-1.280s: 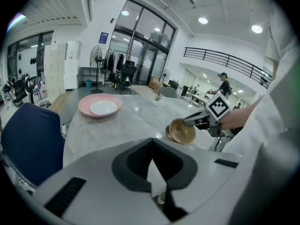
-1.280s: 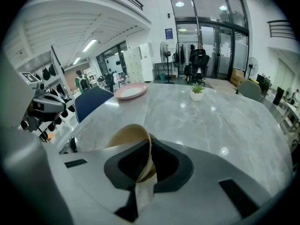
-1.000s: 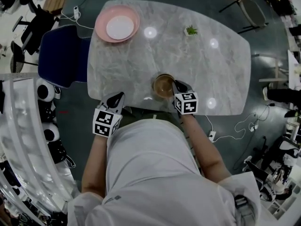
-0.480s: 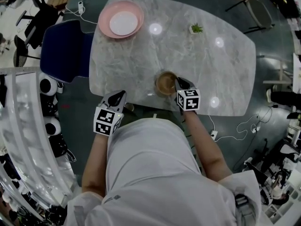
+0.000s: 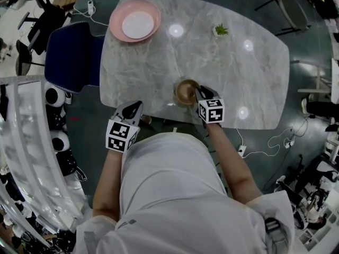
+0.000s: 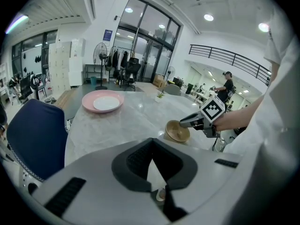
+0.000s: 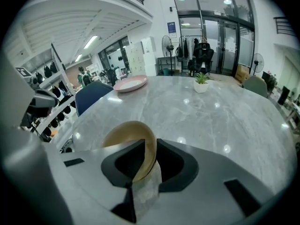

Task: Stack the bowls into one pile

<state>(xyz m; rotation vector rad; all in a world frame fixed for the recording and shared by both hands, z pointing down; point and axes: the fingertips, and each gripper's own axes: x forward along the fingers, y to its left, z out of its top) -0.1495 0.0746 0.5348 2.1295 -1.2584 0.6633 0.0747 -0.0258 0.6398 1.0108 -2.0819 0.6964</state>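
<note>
One tan bowl [image 5: 184,92] pinched by right fingers [image 7: 176,164], left fingers [image 6: 135,161] shut, pink bowl [image 5: 119,28], plant [image 5: 221,30] beyond

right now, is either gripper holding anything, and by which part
The right gripper holds the tan bowl by its rim, jaws clamped across the wall. The left gripper holds nothing; its jaws are together.

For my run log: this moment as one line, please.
right gripper: shut on rim of round tan bowl | left gripper: shut, empty | round pink dish: far corner

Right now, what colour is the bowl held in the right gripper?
Tan, a light brown bowl; it shows best in the right gripper view.
</note>
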